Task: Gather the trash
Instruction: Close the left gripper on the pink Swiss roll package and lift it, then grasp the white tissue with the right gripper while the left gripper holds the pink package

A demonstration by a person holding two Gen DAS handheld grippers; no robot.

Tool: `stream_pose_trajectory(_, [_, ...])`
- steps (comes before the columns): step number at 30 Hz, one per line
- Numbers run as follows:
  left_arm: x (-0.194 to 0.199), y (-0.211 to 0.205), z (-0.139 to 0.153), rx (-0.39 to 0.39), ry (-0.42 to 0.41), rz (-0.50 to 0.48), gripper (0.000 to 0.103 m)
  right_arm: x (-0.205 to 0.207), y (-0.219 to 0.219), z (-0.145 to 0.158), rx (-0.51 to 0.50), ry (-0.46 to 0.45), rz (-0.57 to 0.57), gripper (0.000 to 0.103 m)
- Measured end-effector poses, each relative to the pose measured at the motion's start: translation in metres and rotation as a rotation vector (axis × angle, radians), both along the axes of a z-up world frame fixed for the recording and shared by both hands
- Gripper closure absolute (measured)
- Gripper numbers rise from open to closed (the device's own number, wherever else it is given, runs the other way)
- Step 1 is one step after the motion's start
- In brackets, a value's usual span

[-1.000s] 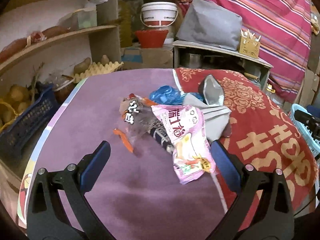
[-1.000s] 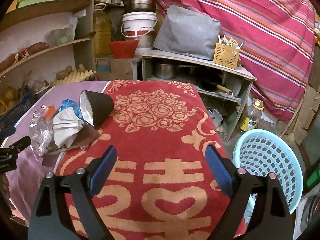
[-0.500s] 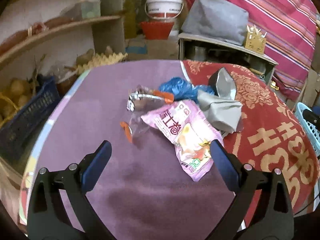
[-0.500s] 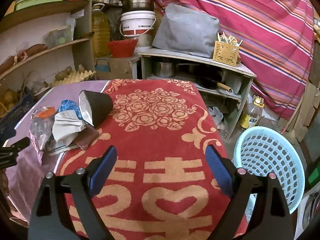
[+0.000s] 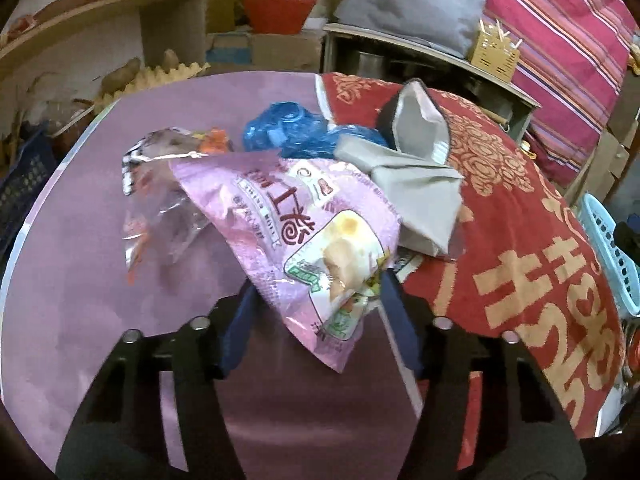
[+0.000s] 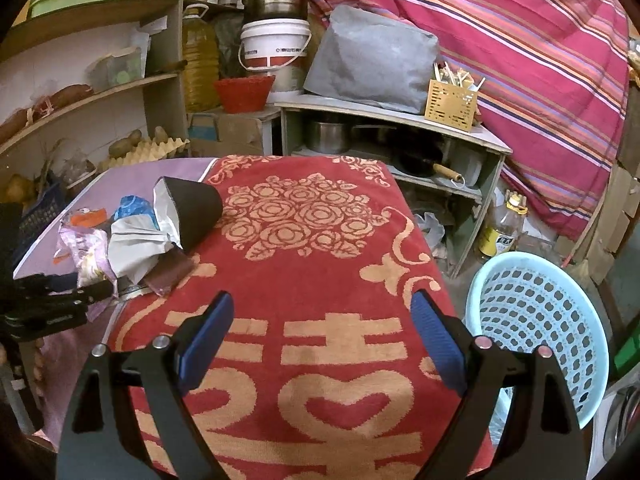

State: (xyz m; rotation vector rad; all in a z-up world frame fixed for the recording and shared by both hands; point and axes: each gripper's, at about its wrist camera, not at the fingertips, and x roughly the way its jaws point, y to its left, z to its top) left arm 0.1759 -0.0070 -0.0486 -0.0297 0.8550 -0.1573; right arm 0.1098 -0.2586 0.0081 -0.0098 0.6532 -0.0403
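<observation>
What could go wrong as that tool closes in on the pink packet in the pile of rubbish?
The left tool is closing with only the near corner of the pink packet between its fingers, so the packet might slip out when lifted. The clear wrapper lies partly under it and could be dragged along or fall to the floor. The light blue basket stands beyond the red cloth, so a loosely held packet could drop on the way.

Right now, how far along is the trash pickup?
Barely started: the light blue basket shows no trash inside. In hand: the left tongs are closing around the pink snack bag. Left: the clear wrapper, blue plastic bag and grey pouch. The right tongs are open, holding nothing.
</observation>
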Motion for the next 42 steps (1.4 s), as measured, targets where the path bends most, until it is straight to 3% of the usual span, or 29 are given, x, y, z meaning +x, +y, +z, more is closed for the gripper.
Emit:
stream_pose_trajectory(3, [-0.004,-0.007,0.004,0.008,-0.024,-0.035,0.076,0.002,0.002,-0.002,0.009,0.004,0.002,0.015])
stream_pose_trajectory(9, [-0.024,-0.003,0.022,0.036,-0.095,-0.037,0.078,0.001,0.018,0.001,0.024,-0.02,0.027,0.015])
stream_pose_trajectory(16, [-0.052,0.036,0.054,0.068,-0.184,0.032,0.078,0.005,0.057,-0.002,0.024,-0.015,0.107,0.015])
stream_pose_trajectory(28, [-0.038,0.101,0.054,0.088,-0.183,0.177,0.078,0.03,0.142,-0.021,-0.036,0.023,0.226,0.015])
stream_pose_trajectory(36, [-0.029,0.127,0.05,0.033,-0.16,0.211,0.079,0.049,0.18,-0.032,-0.123,0.045,0.249,0.016])
stream_pose_trajectory(39, [-0.026,0.129,0.048,0.025,-0.15,0.216,0.079,0.056,0.186,-0.033,-0.133,0.055,0.271,0.031])
stream_pose_trajectory(41, [-0.024,0.129,0.046,0.028,-0.144,0.215,0.079,0.062,0.19,-0.036,-0.131,0.081,0.296,0.048])
stream_pose_trajectory(42, [-0.023,0.129,0.045,0.028,-0.142,0.216,0.079,0.064,0.19,-0.037,-0.128,0.086,0.301,0.05])
